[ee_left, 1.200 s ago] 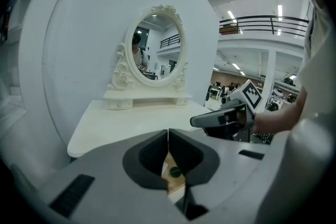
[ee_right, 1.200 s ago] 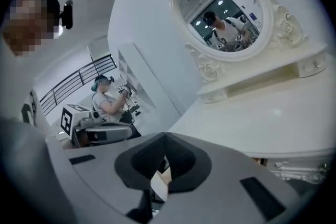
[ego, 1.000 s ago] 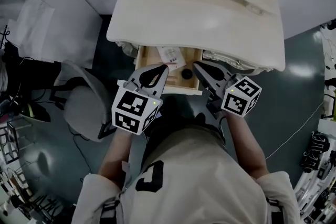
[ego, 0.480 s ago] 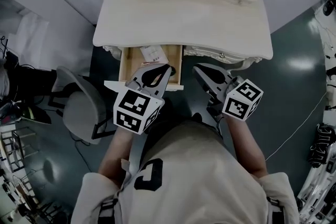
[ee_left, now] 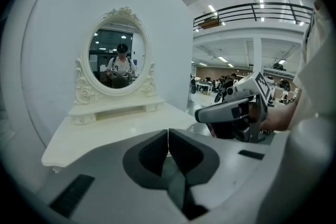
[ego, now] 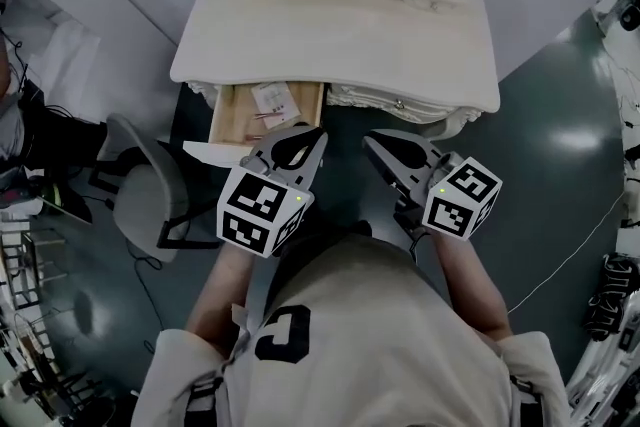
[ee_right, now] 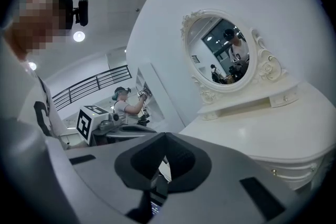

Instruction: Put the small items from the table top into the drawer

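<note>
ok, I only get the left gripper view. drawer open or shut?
Observer: Open. The head view shows the drawer pulled out from the table.
Operator: anything in it?
Observer: A pale card lies in it. There are a few thin bits beside it, too small to tell.

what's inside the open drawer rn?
The drawer holds a white packet and thin reddish items, too small to identify. The left gripper covers its near right corner, so anything there is hidden.
</note>
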Demonstrator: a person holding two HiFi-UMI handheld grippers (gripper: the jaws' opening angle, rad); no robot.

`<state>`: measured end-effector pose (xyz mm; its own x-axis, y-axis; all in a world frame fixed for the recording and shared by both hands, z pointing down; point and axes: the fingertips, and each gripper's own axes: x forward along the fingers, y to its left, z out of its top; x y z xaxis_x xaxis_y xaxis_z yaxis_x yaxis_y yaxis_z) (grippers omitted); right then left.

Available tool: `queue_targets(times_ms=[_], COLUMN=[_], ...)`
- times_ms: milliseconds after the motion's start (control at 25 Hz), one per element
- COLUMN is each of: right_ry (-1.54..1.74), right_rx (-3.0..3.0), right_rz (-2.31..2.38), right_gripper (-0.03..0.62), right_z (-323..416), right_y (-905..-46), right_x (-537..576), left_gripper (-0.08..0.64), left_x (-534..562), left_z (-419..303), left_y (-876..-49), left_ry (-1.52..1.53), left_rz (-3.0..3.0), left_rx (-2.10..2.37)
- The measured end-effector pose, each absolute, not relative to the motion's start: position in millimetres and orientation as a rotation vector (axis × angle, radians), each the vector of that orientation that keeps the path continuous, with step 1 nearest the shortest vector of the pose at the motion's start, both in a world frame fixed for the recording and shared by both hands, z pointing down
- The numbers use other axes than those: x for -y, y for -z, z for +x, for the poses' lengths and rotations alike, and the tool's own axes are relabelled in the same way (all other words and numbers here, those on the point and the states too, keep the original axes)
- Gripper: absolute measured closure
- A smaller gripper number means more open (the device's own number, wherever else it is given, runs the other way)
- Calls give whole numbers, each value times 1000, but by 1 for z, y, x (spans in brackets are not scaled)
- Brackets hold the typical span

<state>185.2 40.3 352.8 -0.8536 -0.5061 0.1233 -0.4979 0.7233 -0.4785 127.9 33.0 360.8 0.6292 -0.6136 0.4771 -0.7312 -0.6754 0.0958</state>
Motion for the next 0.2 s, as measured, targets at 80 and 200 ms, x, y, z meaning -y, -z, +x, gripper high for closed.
queue_targets(times_ms=[80, 200], right_ry=[776, 759], right_rx=[-2911, -2925], right_rz=[-809, -776], right_gripper=[564, 565], right_z=[191, 200], right_y=[-348, -347], right_x=[-48, -59], left_gripper=[503, 503], left_x=[-39, -52], left_z=[136, 146], left_y=[-355, -353], left_ry=[-594, -591], left_rz=[2579, 2572], left_rx=[1114, 1140])
